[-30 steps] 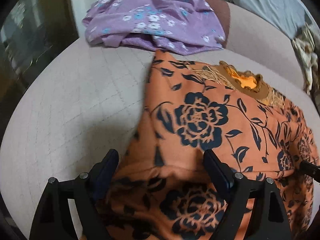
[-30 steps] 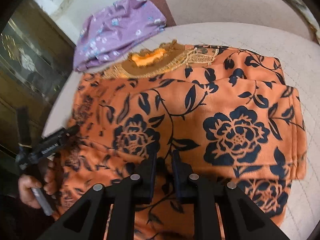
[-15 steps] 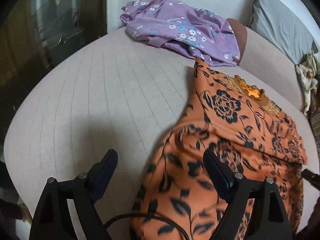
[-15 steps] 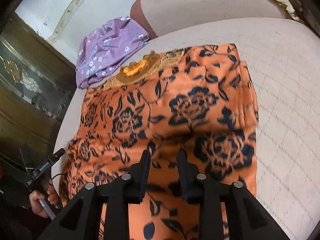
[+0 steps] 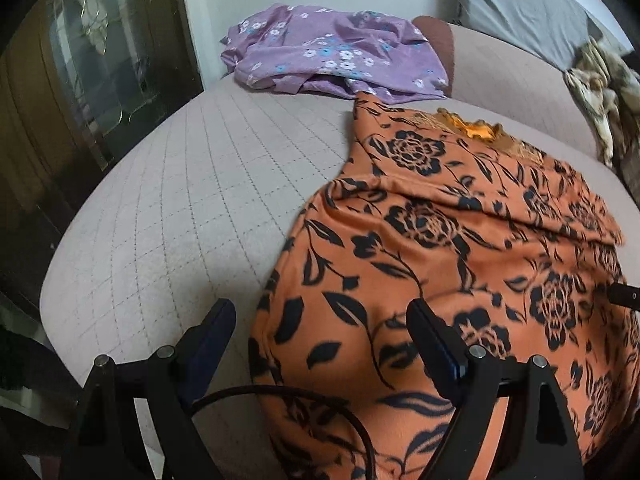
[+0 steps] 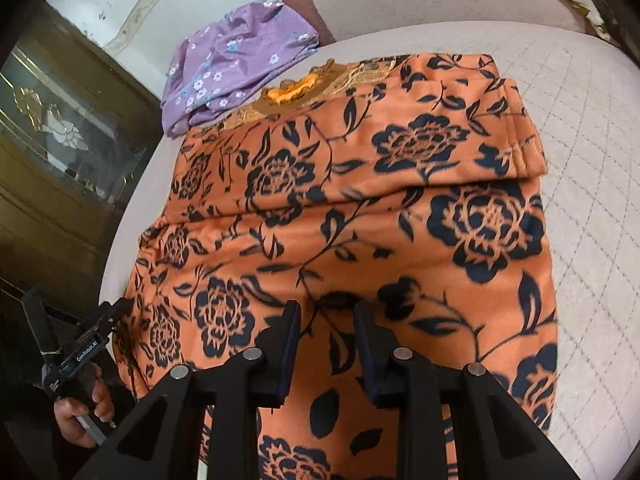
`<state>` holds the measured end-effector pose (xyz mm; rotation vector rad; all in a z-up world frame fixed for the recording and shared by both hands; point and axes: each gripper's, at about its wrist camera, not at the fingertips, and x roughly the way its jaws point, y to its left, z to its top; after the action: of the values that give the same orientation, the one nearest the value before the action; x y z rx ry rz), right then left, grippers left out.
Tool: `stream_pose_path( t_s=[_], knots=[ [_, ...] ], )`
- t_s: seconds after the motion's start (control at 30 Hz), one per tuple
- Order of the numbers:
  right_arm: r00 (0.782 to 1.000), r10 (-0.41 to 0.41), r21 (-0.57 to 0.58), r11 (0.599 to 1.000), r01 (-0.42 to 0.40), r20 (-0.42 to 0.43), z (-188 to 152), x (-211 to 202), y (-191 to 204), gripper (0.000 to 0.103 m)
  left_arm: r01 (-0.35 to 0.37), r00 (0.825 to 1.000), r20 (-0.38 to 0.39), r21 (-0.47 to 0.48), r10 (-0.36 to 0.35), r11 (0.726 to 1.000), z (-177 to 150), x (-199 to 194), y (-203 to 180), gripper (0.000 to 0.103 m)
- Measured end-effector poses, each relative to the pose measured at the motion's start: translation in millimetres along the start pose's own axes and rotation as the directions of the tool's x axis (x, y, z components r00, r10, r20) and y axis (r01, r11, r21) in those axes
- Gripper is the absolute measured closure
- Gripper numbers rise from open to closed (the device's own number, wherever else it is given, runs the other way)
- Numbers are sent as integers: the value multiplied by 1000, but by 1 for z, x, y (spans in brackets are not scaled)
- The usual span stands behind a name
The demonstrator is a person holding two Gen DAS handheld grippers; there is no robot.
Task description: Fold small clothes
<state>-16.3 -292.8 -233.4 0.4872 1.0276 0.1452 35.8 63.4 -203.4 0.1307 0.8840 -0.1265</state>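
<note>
Orange dress (image 6: 360, 208) on sofa seat (image 5: 180, 200), just before purple cloth (image 5: 336, 56). Left gripper (image 5: 320, 332) fingers wide apart, empty. Right gripper (image 6: 326, 328) half-parted, empty. Soft, light, probably slippery; grip near hem corners.

Folded orange floral garment (image 6: 360, 208) on cushion (image 6: 592, 160)
</note>
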Motion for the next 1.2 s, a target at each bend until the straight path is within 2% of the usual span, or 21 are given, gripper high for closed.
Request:
stream_pose_path(
  t_s=[0.2, 0.43, 0.57, 0.87, 1.03, 1.2],
  knots=[
    [1000, -16, -51, 999, 16, -12, -13, 3, 13, 72, -13, 1000, 10, 58, 13, 998, -11, -8, -14, 15],
    [999, -24, -66, 998, 21, -47, -23, 12, 19, 72, -25, 999, 32, 63, 23, 998, -15, -16, -16, 15],
    [999, -42, -86, 996, 39, -31, -30, 12, 23, 72, -36, 999, 30, 62, 34, 997, -20, -21, -15, 15],
    [1000, -12, -63, 998, 11, -17, -47, 6, 23, 72, -56, 998, -2, 95, 56, 994, -37, -26, -12, 15],
    [1000, 2, -77, 997, -4, -20, -57, 1, 23, 72, -86, 996, -34, 67, 88, 994, -44, -32, 18, 15],
    [1000, 14, -85, 996, -16, -24, -61, -1, 21, 72, -213, 977, -25, -37, 212, 976, -38, -55, 86, 15]
  ],
)
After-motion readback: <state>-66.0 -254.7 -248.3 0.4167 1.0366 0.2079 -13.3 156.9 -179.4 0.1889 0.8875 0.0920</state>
